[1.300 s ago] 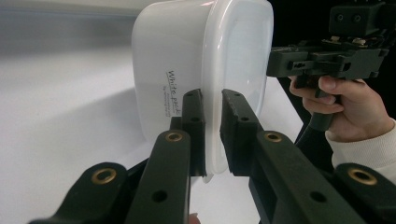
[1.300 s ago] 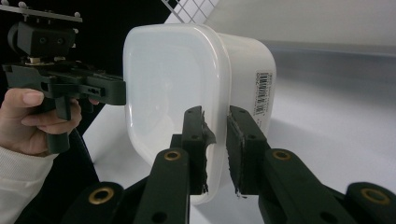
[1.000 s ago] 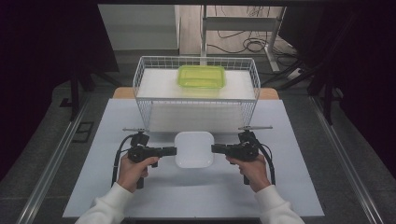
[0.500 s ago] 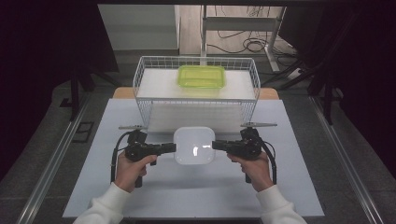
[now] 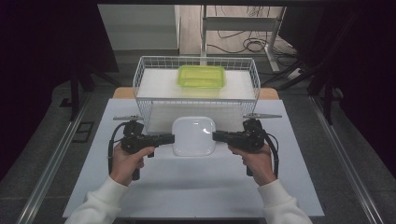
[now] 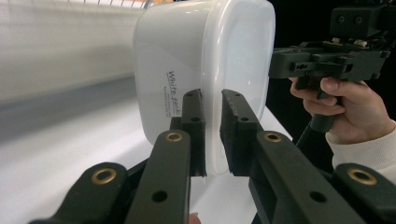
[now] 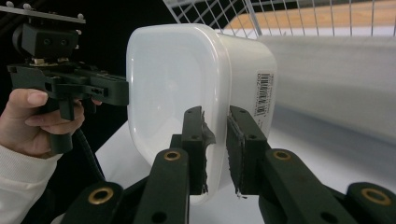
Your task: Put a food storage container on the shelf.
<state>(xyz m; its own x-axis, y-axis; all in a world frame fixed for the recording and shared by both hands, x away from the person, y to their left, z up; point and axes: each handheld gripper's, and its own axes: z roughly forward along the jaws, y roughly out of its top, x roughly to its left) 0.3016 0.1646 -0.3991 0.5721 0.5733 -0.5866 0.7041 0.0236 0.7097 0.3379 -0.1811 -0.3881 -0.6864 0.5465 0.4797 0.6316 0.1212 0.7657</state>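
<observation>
Between the two tools, in front of the wire basket (image 5: 140, 93), a white tub (image 5: 194, 135) is held above the worktop (image 5: 187, 186). Its left rim is clamped by the left tool (image 5: 169, 138) and its right rim by the right tool (image 5: 217, 136), each pair of jaws closed on the lip. Inside the basket a green tub (image 5: 201, 76) is seen.
</observation>
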